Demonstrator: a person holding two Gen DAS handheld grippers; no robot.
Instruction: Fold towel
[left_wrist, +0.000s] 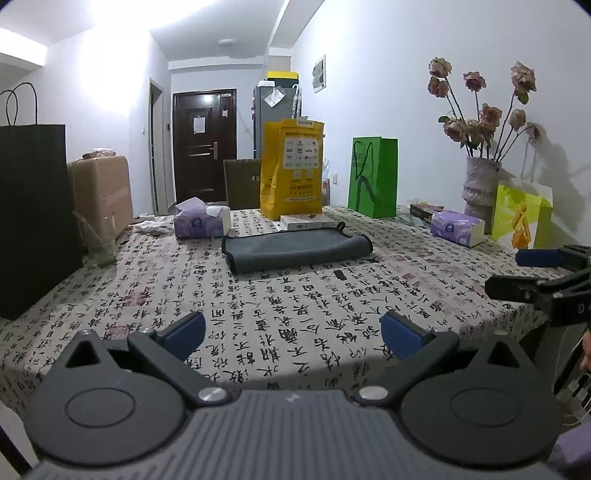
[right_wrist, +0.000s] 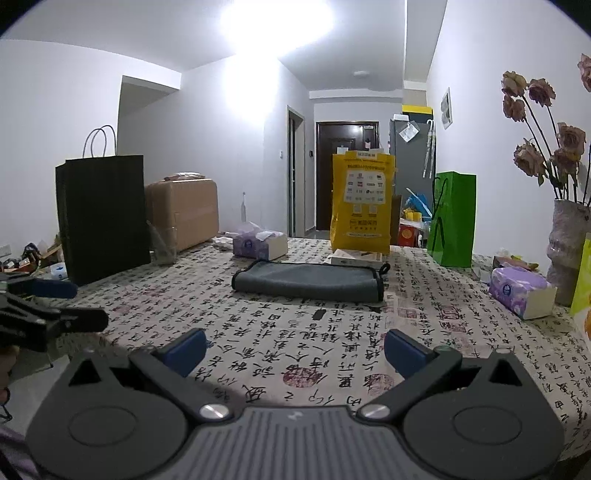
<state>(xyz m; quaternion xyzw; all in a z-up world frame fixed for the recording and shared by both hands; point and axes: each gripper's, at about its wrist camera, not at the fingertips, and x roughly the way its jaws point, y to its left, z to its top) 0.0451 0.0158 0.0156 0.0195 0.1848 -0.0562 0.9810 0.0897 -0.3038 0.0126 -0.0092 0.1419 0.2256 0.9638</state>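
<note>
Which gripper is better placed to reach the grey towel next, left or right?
Neither has a clear edge. The left gripper and right gripper are both open, empty and well short of the towel, which lies folded roughly centred ahead of each. Slight lean: right, nearer its looped end.

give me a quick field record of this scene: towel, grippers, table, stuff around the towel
towel: grey towel, folded, lying flat mid-table
left gripper: open, empty, short of the towel
right gripper: open, empty, short of the towel
table: covered by a calligraphy-print cloth
behind towel: yellow bag, flat white box
left of towel: tissue box, black bag
right of towel: green bag, second tissue box, vase of dried roses
contact: neither gripper touches the towel
</note>
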